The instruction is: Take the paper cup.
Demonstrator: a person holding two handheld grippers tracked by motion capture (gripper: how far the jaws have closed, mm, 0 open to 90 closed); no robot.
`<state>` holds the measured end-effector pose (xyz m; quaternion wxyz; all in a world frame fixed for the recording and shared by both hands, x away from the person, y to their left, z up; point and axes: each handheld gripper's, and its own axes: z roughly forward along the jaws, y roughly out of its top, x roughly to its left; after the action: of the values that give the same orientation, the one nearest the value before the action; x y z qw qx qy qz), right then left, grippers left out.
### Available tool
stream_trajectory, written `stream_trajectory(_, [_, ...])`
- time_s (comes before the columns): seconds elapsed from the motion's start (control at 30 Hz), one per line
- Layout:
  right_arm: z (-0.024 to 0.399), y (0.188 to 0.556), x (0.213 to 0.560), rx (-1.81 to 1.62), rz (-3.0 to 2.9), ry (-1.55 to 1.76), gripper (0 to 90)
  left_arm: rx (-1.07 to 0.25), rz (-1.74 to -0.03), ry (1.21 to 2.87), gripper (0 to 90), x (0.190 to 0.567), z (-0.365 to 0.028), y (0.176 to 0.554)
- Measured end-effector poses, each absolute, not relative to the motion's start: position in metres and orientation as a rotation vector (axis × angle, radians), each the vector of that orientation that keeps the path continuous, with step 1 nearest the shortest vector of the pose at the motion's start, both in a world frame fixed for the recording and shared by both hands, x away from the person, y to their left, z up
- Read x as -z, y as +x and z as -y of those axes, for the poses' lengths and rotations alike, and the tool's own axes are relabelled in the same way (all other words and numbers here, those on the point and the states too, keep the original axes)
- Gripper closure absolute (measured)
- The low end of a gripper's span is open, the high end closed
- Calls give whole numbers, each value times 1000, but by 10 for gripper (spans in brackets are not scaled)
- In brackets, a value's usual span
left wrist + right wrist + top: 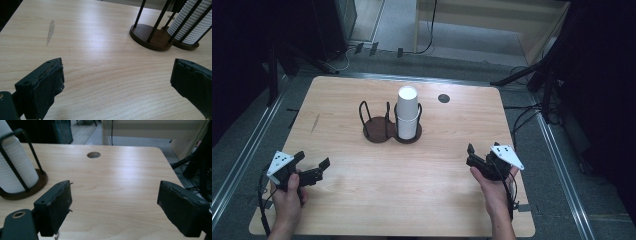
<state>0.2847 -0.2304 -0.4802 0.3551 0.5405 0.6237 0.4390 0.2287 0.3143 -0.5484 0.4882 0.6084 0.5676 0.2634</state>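
wooden table | cup stack in rack | left hand-held gripper apart | right hand-held gripper apart

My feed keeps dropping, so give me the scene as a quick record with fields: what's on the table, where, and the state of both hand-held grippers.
table: light wood, round hole near far edge
holder: dark two-ring stand at centre, wire uprights
left ring: no cups in it
right ring: stack of white cups, upright
left hand-held gripper: near left corner, jaws apart, holding nothing
right hand-held gripper: near right edge, jaws apart, holding nothing
contact: neither gripper touches holder or cups
mark: pale streak on the wood, left of holder
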Motion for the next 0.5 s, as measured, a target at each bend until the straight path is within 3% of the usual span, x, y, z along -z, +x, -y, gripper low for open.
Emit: stream_trajectory(0.5, [190, 302, 465, -1198, -1677, 1341, 118, -642, -1379, 1476, 0, 549, -315, 229])
